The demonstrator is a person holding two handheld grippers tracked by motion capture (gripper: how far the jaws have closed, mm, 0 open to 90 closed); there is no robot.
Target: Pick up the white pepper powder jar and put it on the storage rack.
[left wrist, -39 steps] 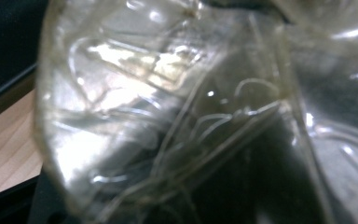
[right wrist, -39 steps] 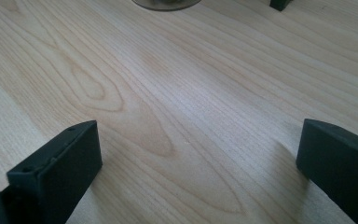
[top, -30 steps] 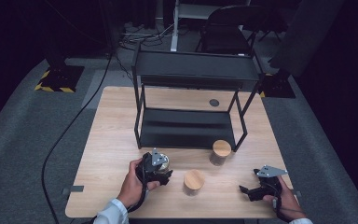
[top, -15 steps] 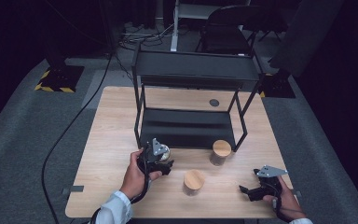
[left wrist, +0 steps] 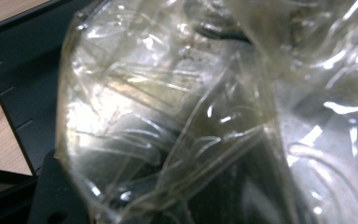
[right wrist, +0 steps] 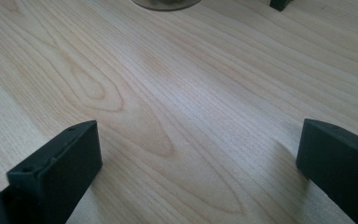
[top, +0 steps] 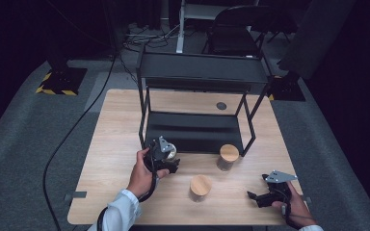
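Crinkled clear wrap (left wrist: 177, 116), perhaps a bag, sits clamped in left claw (top: 166, 155); right claw (right wrist: 196, 154) gapes over bare table (right wrist: 168, 93).

A clear glass jar (top: 169, 152) is sitting clamped in the left claw (top: 166, 156), left of centre in the high view, its shiny, reflective wall (left wrist: 177, 116) pressing close against the left gripper view's lens.

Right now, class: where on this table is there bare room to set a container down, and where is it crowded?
Free: the wood left of the black rack, and the strip between the near jar and the right gripper. Crowded: the rack's front edge, where the left gripper holds a clear container beside the far jar.
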